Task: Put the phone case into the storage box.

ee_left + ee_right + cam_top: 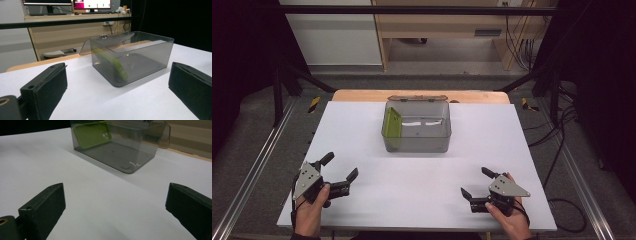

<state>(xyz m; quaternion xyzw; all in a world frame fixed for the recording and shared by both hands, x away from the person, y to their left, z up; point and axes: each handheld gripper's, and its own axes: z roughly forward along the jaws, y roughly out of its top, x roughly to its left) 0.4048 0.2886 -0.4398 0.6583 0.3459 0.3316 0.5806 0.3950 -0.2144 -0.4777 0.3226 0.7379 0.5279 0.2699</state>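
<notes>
the green phone case (392,126) leans against the left wall inside the clear box (417,145) (lid apparently hinged back), well ahead of the left gripper (341,167) and right gripper (475,182); both jaws spread, empty, above the tabletop (412,185).

No legible text, labels, brands or numbers anywhere. Monitors (91,4) at top of left gripper view show coloured screen content, too small and blurred to read. Green phone case (92,133) inside smoky clear box (140,152): no logo or print seen. Box walls plain. Yellow-black hazard stripes (314,104) on floor beside table, a marking only, no wording. Grey gripper plates (307,179) blank.
</notes>
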